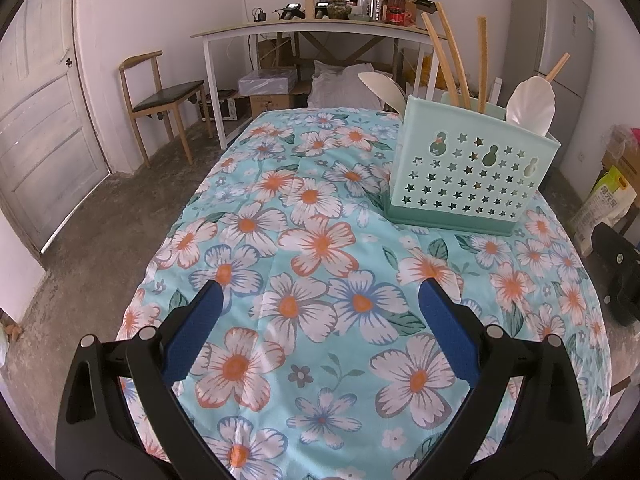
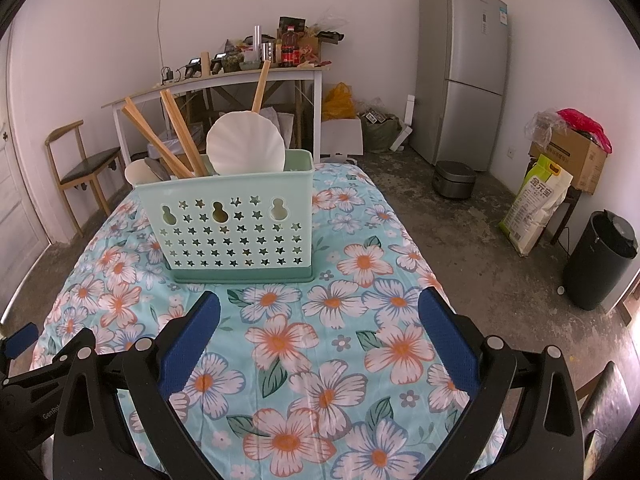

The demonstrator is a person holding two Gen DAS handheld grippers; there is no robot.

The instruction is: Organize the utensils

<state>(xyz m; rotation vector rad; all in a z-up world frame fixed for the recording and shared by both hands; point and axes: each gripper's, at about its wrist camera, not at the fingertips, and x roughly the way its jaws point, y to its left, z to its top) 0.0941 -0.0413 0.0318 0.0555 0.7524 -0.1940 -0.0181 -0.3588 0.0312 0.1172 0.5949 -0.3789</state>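
Grippers left [image 1: 320,296] and right [image 2: 320,308] hover level, fingers [image 2: 192,344] spread, above tablecloth [image 2: 320,360].

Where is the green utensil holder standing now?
The green utensil holder stands upright on the flowered tablecloth, ahead and left of centre in the right wrist view, right of centre in the left wrist view.

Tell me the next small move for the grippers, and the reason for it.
Probably none beyond drawing back: both the left gripper and right gripper are open and empty, the utensils stand in the green holder, and nothing loose shows on the floral tablecloth.
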